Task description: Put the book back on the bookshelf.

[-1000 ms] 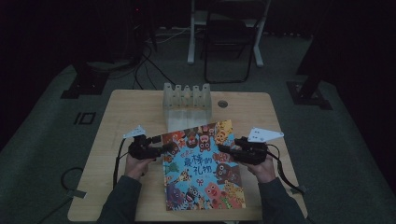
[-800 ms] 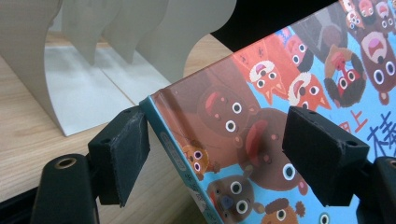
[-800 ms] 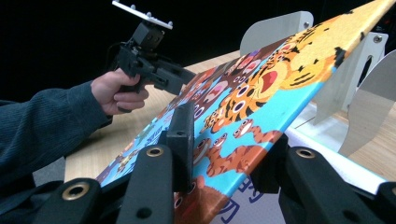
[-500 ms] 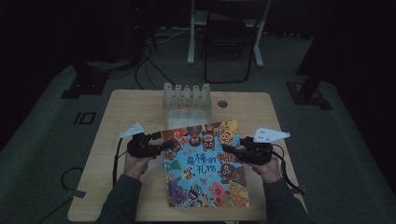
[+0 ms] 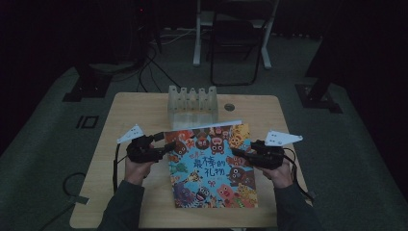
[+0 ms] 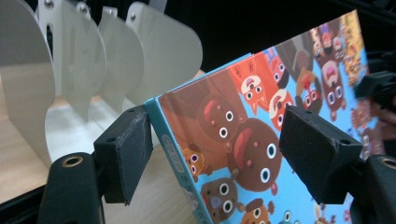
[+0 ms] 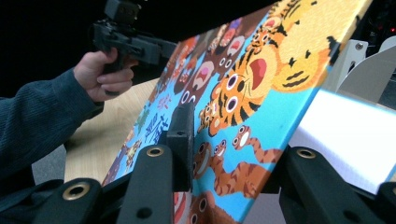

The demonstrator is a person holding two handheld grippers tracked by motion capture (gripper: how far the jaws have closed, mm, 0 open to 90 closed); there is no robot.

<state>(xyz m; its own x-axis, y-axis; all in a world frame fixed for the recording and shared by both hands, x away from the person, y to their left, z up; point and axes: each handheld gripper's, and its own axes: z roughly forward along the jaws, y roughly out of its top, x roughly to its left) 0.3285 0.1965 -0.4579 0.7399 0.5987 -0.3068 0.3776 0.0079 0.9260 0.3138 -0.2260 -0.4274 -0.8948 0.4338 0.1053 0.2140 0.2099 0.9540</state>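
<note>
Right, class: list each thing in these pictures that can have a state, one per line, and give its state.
Picture book: closed, far edge tilted up off the table.
Left gripper: jaws open, astride the book's spine corner.
Right gripper: shut on the book's edge.
Divider rack: upright, slots empty.

You wore dark blue-grey ribbed sleeves (image 7: pixel 42 116) w/ snug cuffs, both arms. Your left gripper (image 5: pixel 166 147) & right gripper (image 5: pixel 238 153) were matte black, each topped w/ a pale grey three-cornered plate (image 5: pixel 131 134) and trailing a black cable (image 5: pixel 115 168). Up close the jaws carried chunky black foam pads (image 6: pixel 125 151) w/ small dimples, on arms fitted w/ brass-ringed screw holes (image 7: pixel 154 151).
</note>
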